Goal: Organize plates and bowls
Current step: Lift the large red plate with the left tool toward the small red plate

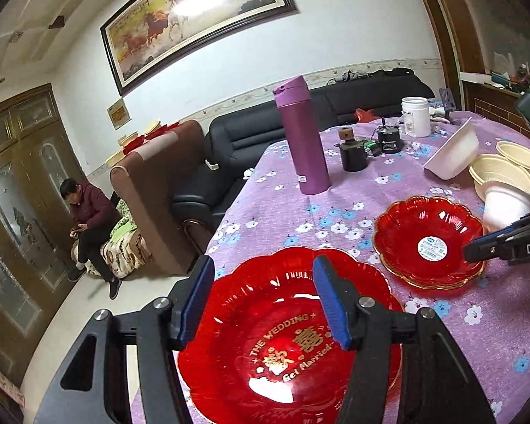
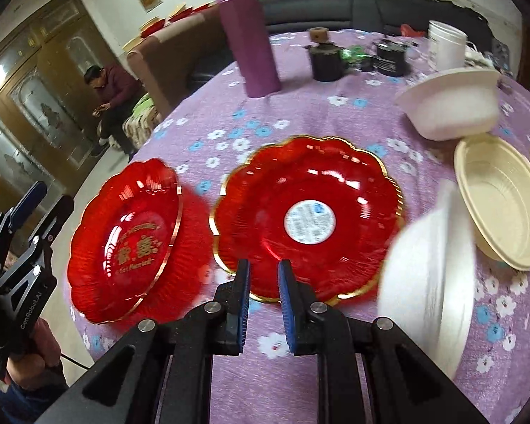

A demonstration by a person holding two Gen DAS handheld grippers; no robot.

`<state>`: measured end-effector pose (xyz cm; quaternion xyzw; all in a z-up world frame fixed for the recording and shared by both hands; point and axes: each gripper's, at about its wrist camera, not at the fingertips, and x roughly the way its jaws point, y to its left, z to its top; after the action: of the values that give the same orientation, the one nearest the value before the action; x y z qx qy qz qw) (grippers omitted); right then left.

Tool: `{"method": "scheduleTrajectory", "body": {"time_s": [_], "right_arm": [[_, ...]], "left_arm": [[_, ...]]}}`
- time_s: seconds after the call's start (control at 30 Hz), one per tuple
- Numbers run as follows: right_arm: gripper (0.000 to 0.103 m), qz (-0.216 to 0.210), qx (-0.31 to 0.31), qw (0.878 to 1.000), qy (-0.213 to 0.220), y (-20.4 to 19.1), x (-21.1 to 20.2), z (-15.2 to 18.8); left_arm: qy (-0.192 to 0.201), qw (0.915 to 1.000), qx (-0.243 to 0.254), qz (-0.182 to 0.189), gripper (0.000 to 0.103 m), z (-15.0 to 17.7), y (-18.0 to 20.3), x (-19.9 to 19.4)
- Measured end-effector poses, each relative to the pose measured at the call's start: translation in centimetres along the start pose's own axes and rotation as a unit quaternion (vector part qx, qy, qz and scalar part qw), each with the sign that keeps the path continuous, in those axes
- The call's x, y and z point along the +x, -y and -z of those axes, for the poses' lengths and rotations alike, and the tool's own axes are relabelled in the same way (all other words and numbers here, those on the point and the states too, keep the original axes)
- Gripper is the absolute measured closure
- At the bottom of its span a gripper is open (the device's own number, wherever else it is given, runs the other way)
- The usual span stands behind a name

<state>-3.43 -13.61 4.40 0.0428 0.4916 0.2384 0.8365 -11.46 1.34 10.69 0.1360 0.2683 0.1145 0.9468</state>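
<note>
a tall purple flask stands upright on the table, which wears a lilac cloth with small flowers. behind it sit a dark squat pot, a black canister and a white jar. a black sofa lines the wall under a framed horse painting. a person sits near the wooden doors.
</note>
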Motion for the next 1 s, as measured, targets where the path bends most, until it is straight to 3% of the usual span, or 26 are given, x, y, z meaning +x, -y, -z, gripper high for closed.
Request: {"method": "scheduleTrajectory", "body": {"time_s": [0.27, 0.83, 0.93, 1.0], "right_arm": [[0.085, 0.001, 0.032, 0.999, 0.007, 2.9, -1.0, 0.5], [0.085, 0.017, 0.053, 0.998, 0.014, 4.6, -1.8, 0.5], [0.081, 0.024, 0.057, 0.998, 0.015, 4.9, -1.9, 0.4], [0.072, 0.025, 0.061, 0.998, 0.017, 5.2, -2.0, 0.4]], "left_arm": [[0.000, 1.0000, 0.007, 0.003, 0.045, 0.0, 0.8, -0.1], [0.002, 0.9999, 0.013, 0.003, 0.045, -0.1, 1.2, -0.1], [0.002, 0.9999, 0.014, 0.003, 0.045, -0.1, 1.3, -0.1], [0.000, 0.9999, 0.012, 0.008, 0.045, -0.2, 1.3, 0.1]]}}
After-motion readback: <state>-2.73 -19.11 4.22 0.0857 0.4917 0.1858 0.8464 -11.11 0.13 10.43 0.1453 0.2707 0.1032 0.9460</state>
